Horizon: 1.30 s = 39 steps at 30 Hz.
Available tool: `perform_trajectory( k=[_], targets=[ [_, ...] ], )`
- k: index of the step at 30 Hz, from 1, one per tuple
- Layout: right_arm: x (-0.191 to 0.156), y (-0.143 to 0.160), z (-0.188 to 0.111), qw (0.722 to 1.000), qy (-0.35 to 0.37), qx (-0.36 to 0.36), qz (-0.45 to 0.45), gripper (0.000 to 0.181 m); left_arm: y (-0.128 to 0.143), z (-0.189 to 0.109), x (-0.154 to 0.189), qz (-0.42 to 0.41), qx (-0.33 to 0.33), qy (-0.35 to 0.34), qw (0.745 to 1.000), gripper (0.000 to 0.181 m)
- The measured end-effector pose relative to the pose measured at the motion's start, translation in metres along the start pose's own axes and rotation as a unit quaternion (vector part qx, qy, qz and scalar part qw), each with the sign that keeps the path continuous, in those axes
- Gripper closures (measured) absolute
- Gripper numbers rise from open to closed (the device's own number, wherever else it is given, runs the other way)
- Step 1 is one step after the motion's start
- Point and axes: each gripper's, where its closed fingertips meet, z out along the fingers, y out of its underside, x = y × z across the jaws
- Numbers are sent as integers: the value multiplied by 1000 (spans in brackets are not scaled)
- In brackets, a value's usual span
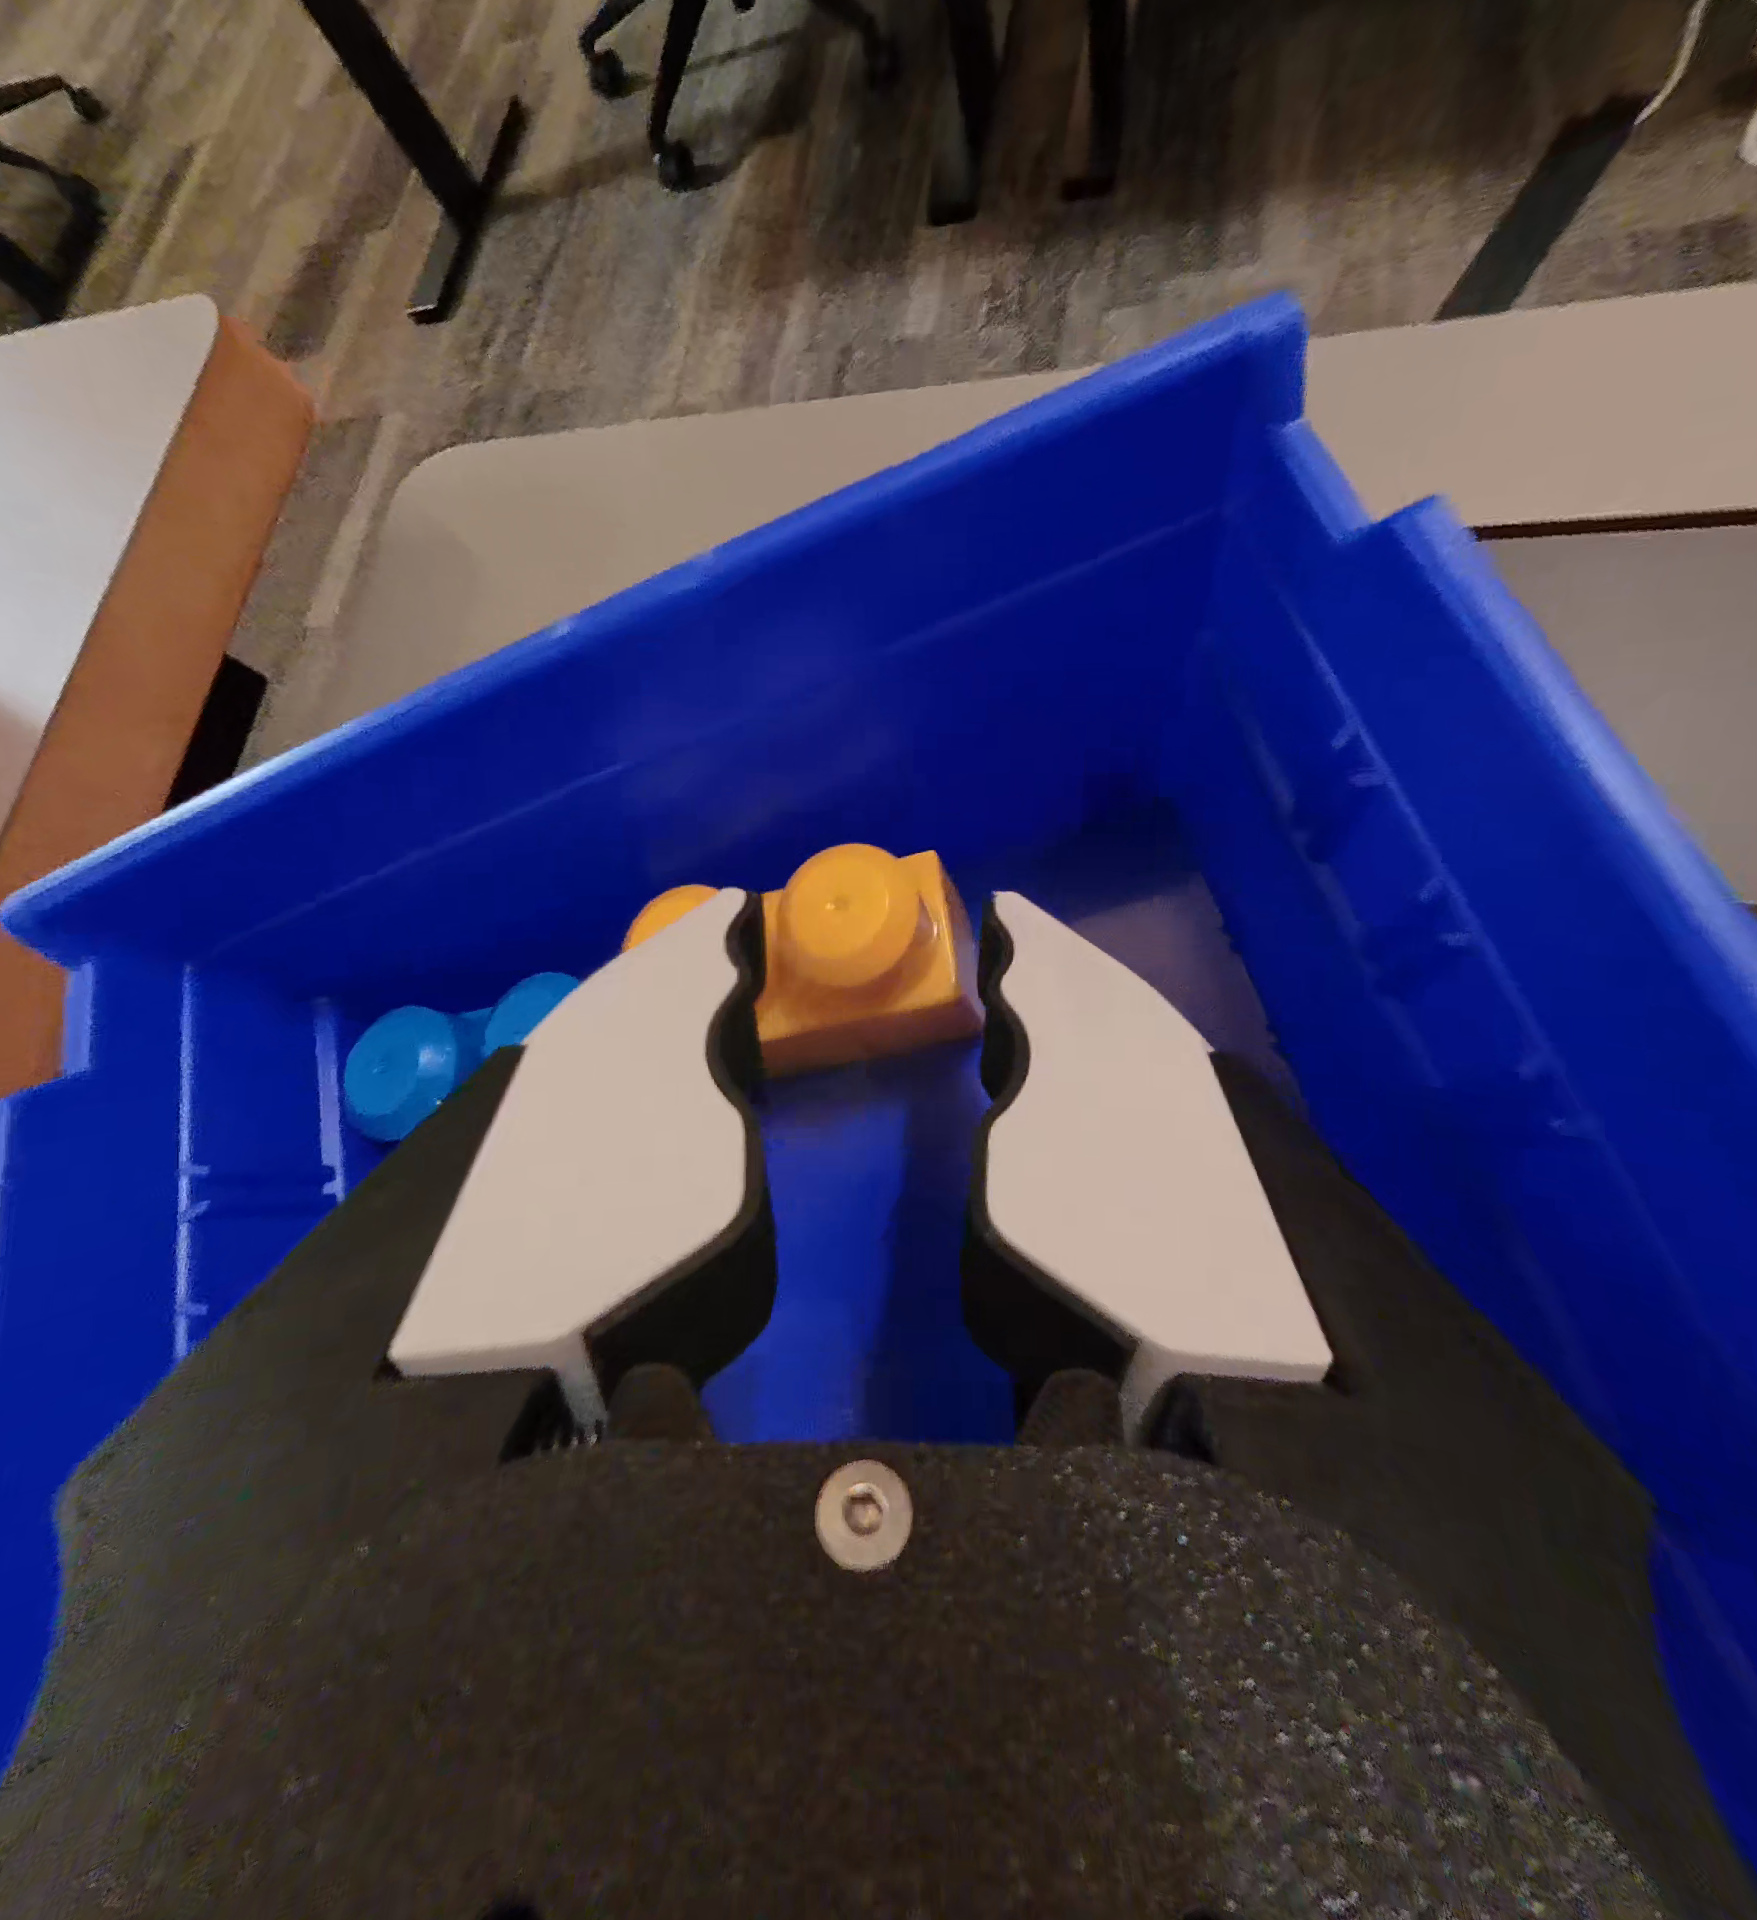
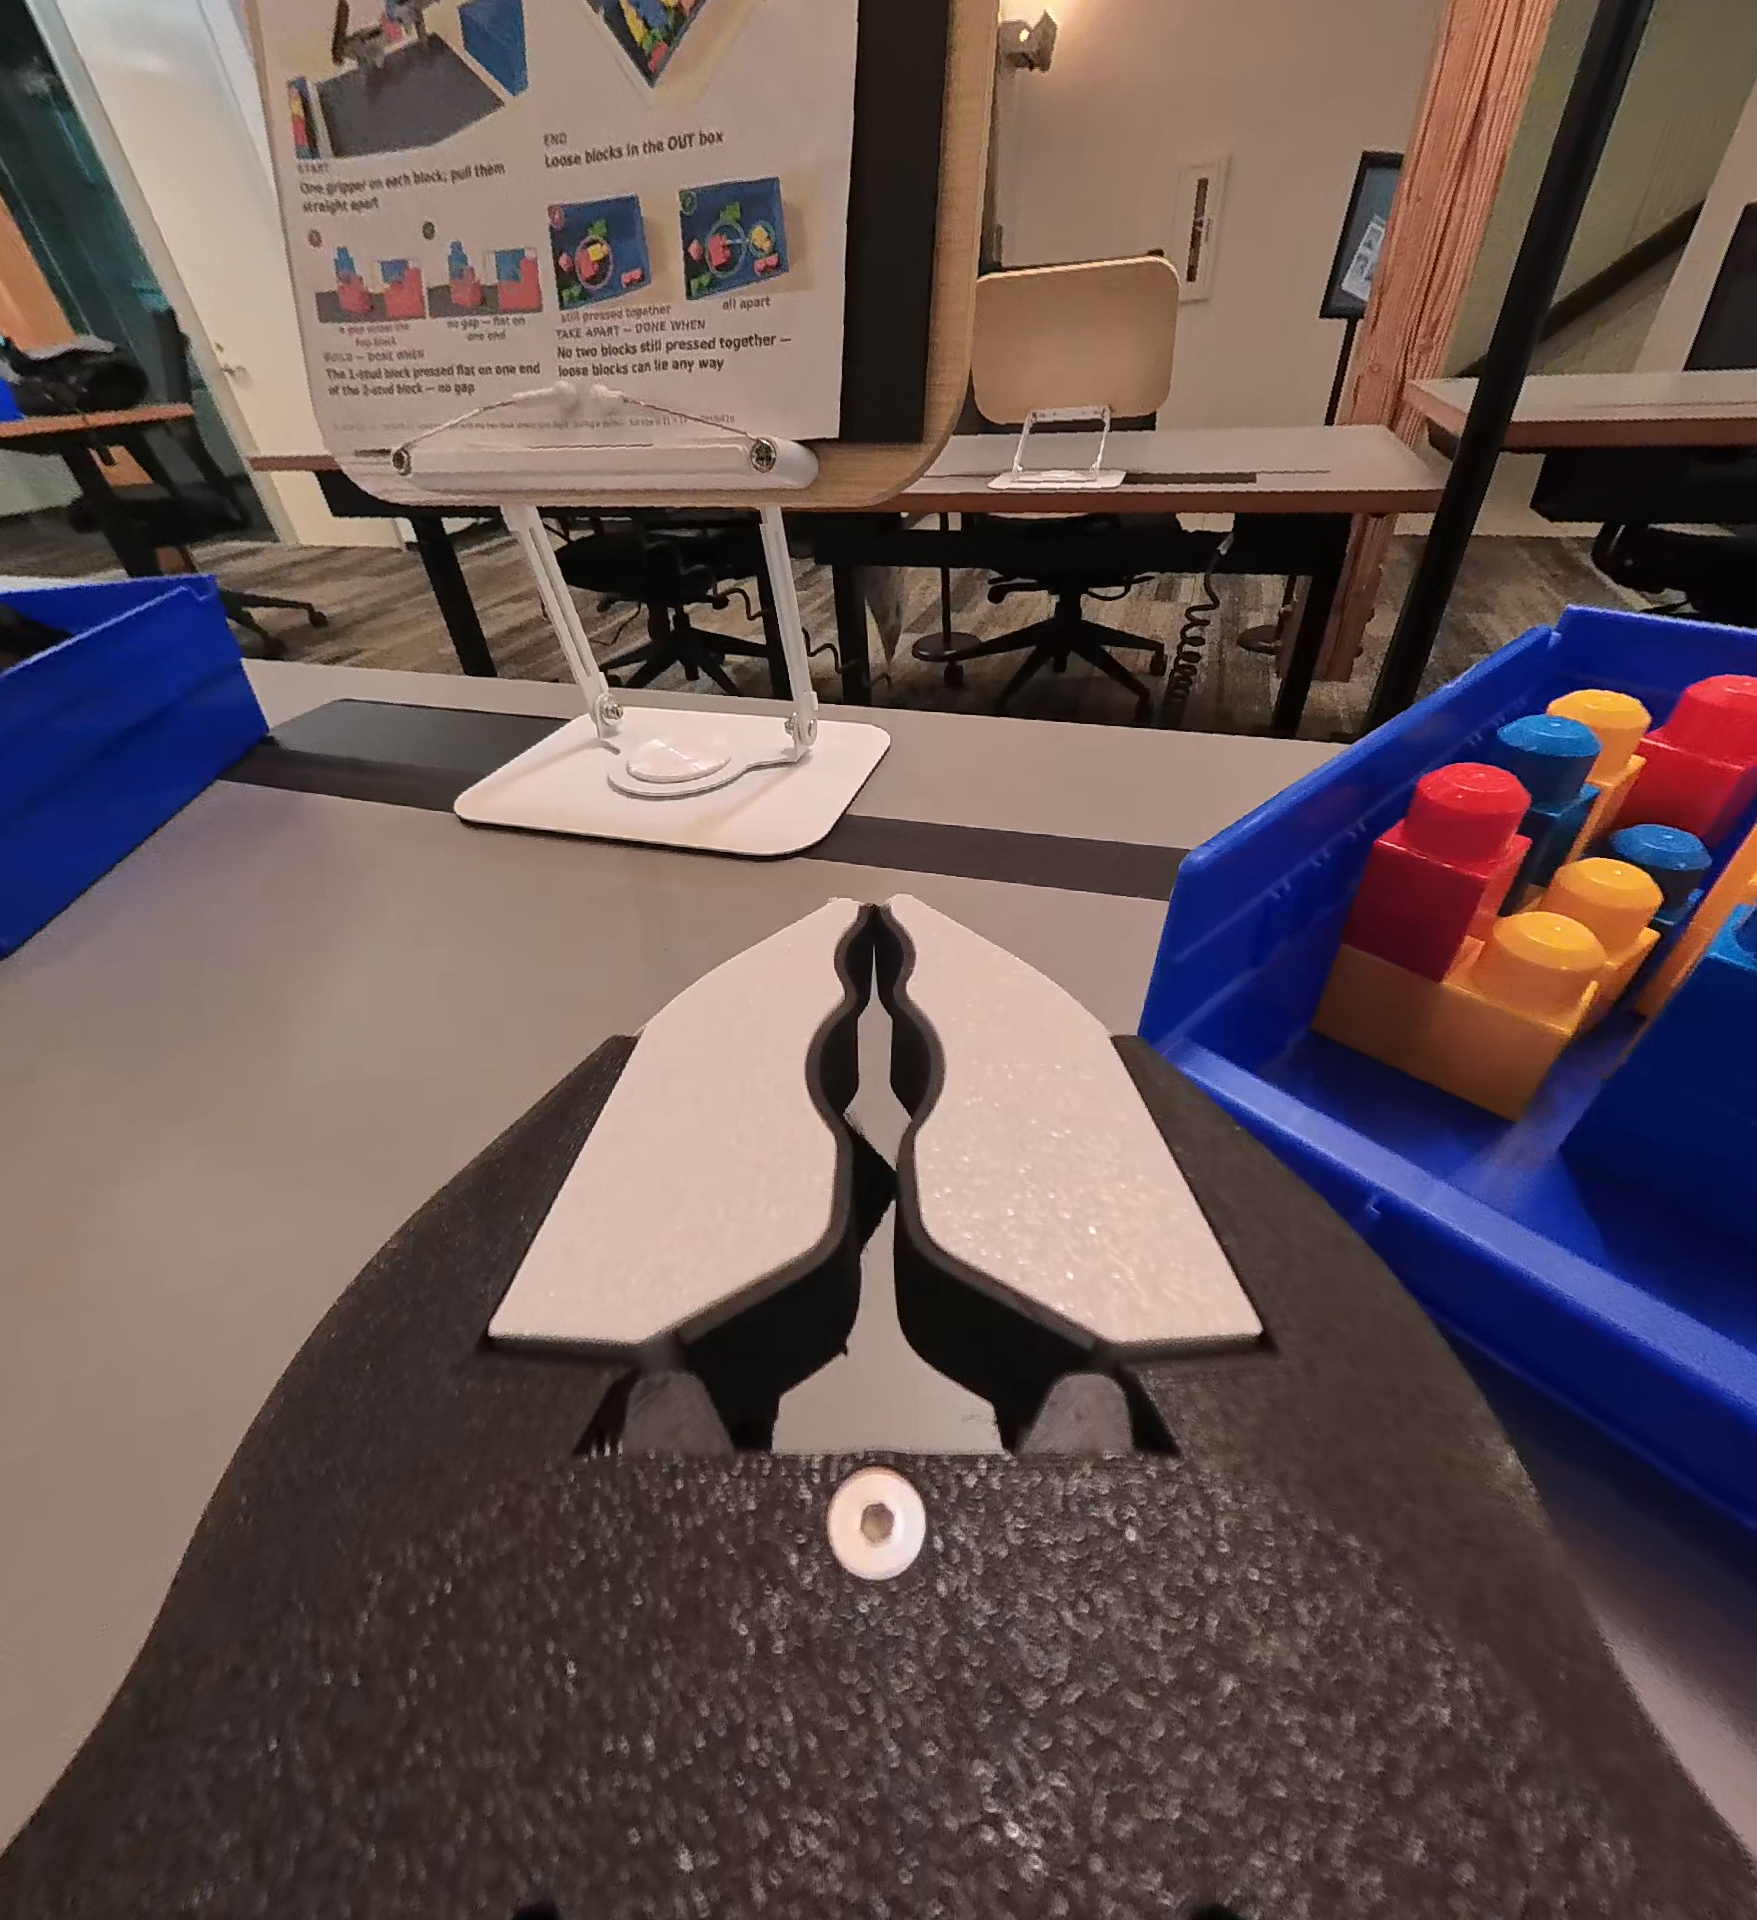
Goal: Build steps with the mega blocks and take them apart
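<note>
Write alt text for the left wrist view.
The left gripper, open, reaches into a blue bin toward an orange block lying between its fingertips. A light blue block lies to the left in the bin.

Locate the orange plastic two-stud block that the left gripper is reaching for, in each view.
Left wrist view: orange two-stud block lies inside the blue plastic bin, between the open left gripper fingertips.
Right wrist view: not visible; that bin's wall hides its contents.
Shared landmark: the blue bin, at far left in the right wrist view.
</note>
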Motion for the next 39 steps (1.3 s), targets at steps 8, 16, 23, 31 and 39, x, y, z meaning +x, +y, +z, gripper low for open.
perform_trajectory(
  k=[8,16,23,31,39],
  targets=[
    [1,-1,-1,1000,-5,1,7,181,2,7,-5,30,-7,-27,999,151],
    [0,-4,-2,1000,-11,6,10,181,3,-14,-3,62,8,14,998,151],
    [-6,-4,-2,1000,-19,5,7,181,-35,-125,30,113,129,103,980,152],
    [-4,-7,-4,1000,-4,14,4,181,16,-271,159,199,186,274,922,152],
    [1,-4,-4,1000,-1,11,20,181,115,-314,287,253,129,388,877,152]
  ],
)
